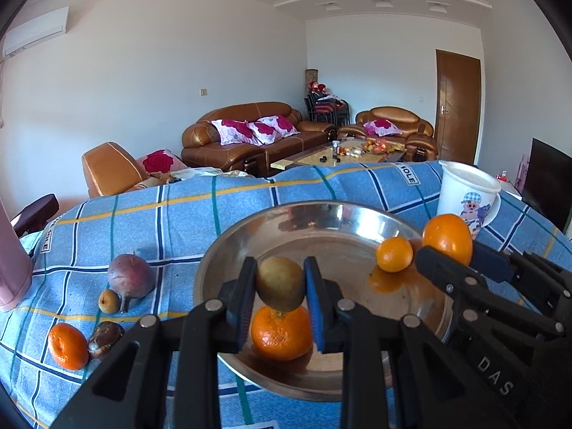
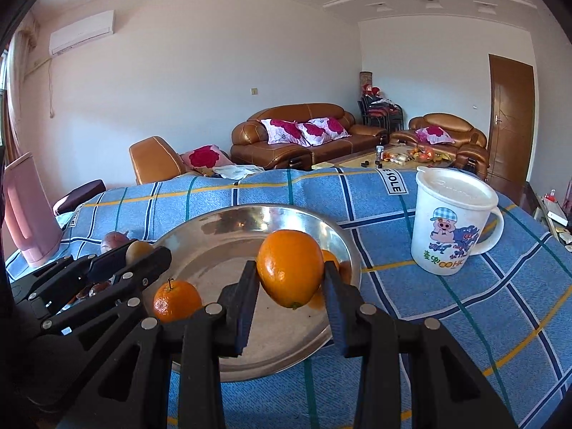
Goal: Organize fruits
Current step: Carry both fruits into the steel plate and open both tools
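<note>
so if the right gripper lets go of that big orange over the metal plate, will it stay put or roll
The big orange is round and smooth, so it would probably roll. The metal plate looks slick but dished, so its raised rim should likely catch it. It might bump the small orange already lying there.

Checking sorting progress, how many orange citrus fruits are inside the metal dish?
2: one at the near rim, one at the right. The tool-held orange hangs above.
</note>
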Motion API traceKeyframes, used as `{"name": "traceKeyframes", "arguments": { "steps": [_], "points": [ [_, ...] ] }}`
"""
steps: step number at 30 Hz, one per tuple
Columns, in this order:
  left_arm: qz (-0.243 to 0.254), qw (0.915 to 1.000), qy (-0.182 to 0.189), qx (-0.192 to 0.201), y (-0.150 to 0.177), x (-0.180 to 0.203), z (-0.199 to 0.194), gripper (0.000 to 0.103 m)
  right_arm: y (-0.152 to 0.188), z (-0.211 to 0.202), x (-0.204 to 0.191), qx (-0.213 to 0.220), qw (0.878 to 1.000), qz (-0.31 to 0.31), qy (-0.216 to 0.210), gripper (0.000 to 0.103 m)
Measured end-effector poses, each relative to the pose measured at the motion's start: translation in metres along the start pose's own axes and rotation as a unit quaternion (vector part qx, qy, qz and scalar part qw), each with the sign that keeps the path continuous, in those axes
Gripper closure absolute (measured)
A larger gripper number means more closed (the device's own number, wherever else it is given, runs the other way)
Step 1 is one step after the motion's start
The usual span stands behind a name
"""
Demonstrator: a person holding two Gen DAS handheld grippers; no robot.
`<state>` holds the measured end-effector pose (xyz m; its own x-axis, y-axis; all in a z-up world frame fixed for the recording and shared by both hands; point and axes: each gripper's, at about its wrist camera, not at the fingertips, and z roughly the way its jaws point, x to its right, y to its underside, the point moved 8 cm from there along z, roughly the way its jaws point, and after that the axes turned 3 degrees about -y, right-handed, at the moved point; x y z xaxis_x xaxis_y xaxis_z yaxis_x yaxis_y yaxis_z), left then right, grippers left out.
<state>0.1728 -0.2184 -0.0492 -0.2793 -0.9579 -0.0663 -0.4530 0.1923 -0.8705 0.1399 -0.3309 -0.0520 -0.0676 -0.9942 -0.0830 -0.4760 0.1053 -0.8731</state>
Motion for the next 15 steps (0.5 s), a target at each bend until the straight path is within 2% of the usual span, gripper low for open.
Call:
{"name": "traceKeyframes", "arguments": {
  "steps": [5, 10, 15],
  "points": [
    [0.001, 0.9998, -0.009, -0.019, -0.002, 0.004, 0.016, 0.075, -0.001, 0.01, 0.005, -0.015, 1.0, 0.005, 0.002, 0.065],
    [0.002, 0.9981, -0.006, -0.061, 0.005, 0.006, 0.033, 0.075, 0.006, 0.03, 0.008, -0.06, 0.998, 0.025, -0.018, 0.065],
    [0.012, 0.9962, -0.009, -0.085, 0.01, 0.01, 0.042, 0.075, 0.011, 0.037, 0.009, -0.08, 0.996, 0.033, -0.022, 0.065]
  ]
}}
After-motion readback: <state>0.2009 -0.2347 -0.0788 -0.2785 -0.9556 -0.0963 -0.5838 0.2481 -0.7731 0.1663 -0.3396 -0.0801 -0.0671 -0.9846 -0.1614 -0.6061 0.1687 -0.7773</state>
